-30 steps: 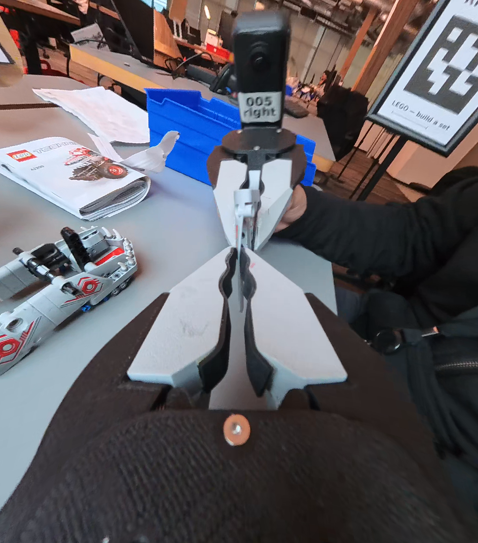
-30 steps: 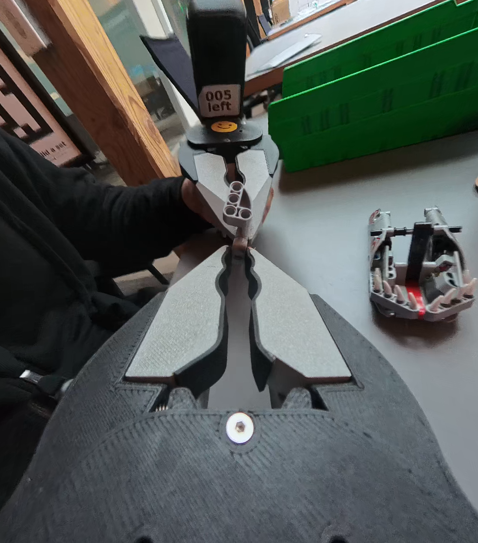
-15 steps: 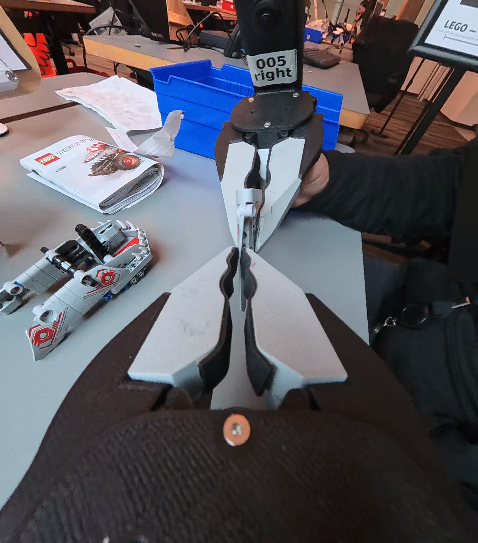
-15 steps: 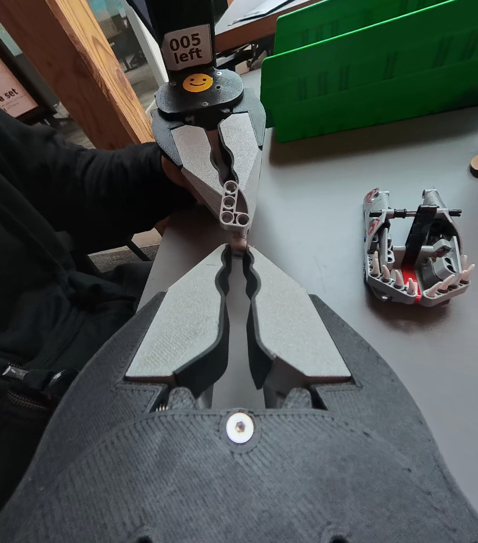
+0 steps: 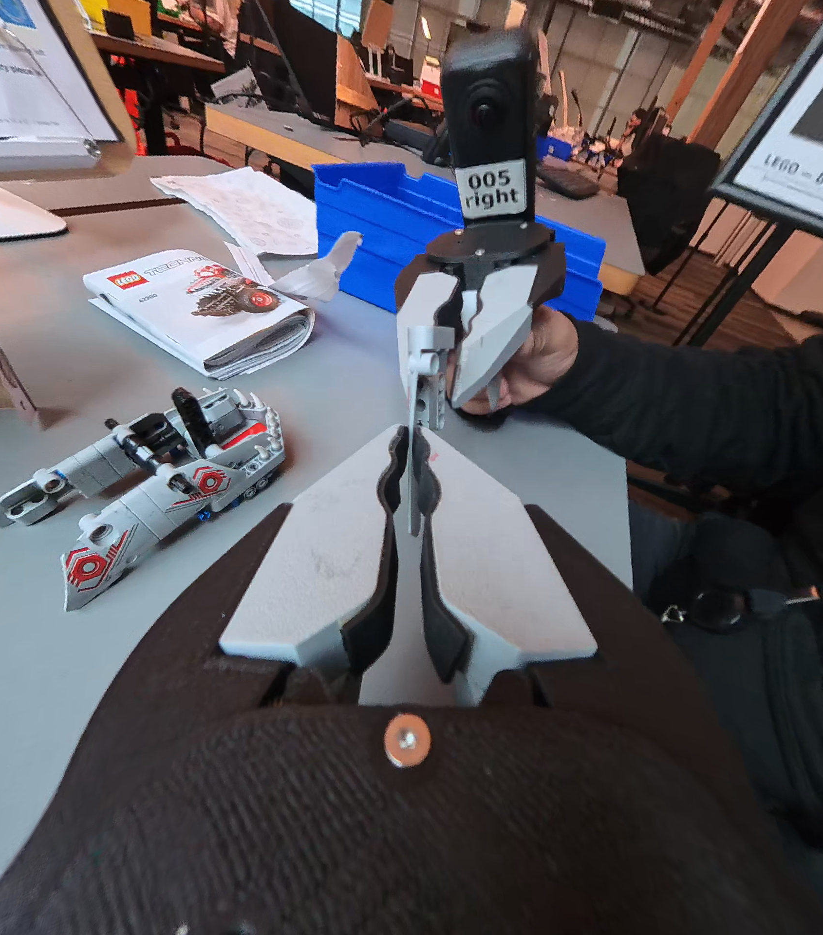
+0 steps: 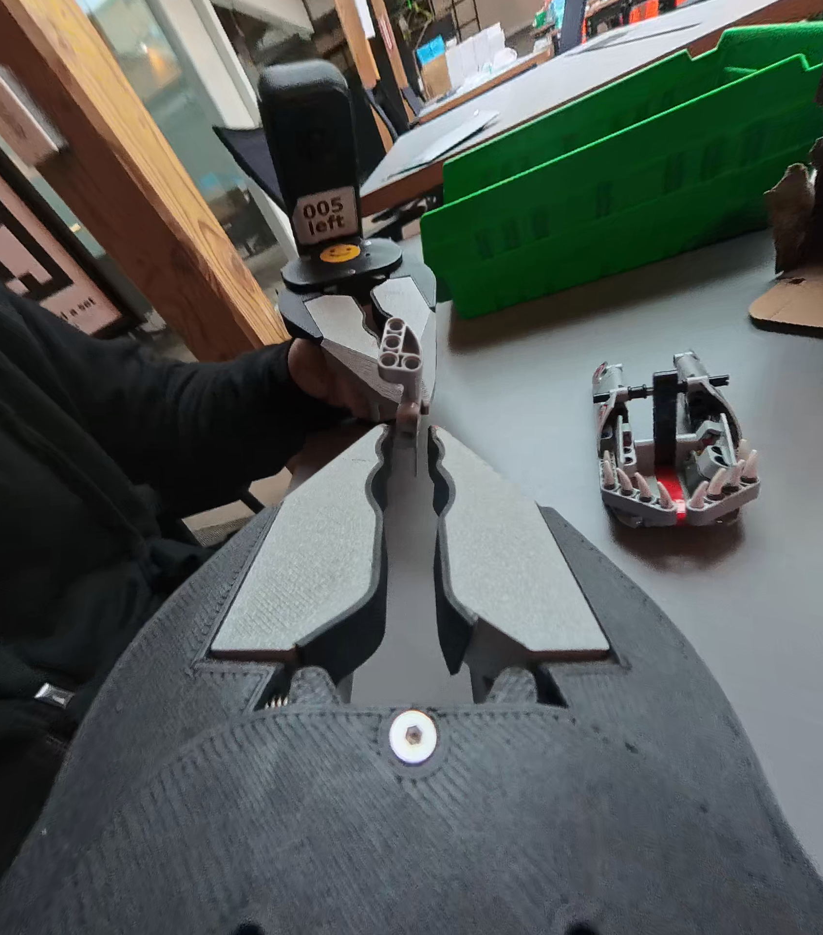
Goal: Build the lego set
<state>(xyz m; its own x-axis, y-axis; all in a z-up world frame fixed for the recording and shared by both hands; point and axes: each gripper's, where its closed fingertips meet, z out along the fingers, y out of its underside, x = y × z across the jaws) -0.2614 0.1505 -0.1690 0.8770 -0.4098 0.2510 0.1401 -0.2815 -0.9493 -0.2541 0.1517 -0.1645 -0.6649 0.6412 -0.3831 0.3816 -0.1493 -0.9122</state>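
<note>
Workshop surface: grey table (image 5: 70, 354) in a busy workshop, where I work both grippers near its edge.
Step in hand: I judge this a mid-air joining of two small parts, ahead of fitting them to the model.
Left gripper (image 5: 412, 435): fingers clenched on a thin grey panel piece (image 5: 414, 485), held edge-on to my left wrist view.
Right gripper (image 6: 409, 430): fingers pinched on a small connector piece (image 6: 407, 412); its exact shape is too small to tell.
Beam (image 6: 398, 354): grey angled beam, seen in the right wrist view at the left gripper's tips, touching or just beside the connector.
Task's thing: part-built model (image 5: 146, 480), grey with red markings and white teeth, lies on the table well apart from both grippers.
Next move: in my judgement, align hole and pin squarely, then press the tips together without slipping.
Count, grippers: two.
Count, models: one.
Count, instruction booklets (image 5: 202, 313): one, beside a loose printed sheet (image 5: 247, 212).
Count, bins: one blue bin (image 5: 399, 217); one green bin (image 6: 627, 192).
</note>
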